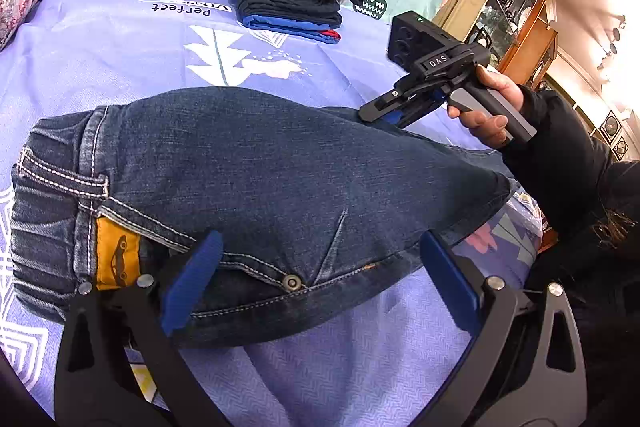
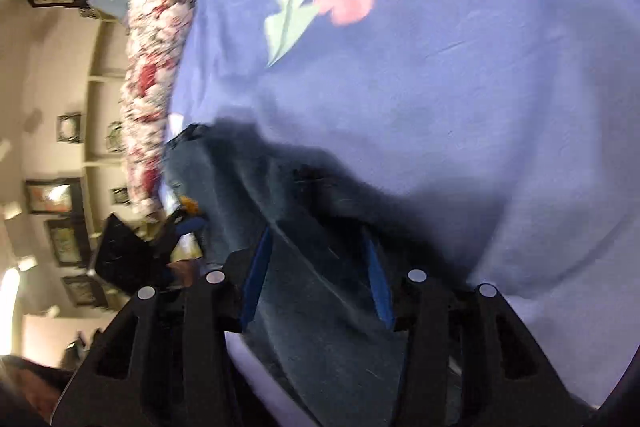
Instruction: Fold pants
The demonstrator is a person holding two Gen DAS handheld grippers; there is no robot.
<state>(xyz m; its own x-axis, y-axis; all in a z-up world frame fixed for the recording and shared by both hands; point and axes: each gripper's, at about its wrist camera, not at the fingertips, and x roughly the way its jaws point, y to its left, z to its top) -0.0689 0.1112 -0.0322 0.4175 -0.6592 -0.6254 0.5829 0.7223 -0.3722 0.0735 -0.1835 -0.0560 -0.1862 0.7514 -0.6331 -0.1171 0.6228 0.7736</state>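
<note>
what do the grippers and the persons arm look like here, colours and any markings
Both grippers are black frames with blue finger pads and silver rivets. The right gripper has a grey trigger handle, a boxy black camera block and a white "DAS" label. The arm wears a black sleeve.

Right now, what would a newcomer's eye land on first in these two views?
The dark blue jeans lying across the lilac bedsheet, with a yellow car patch by the waistband. The left tongs stand open over their near edge, and the right tongs sit at the far side. Behind, a stack of folded clothes waits.
</note>
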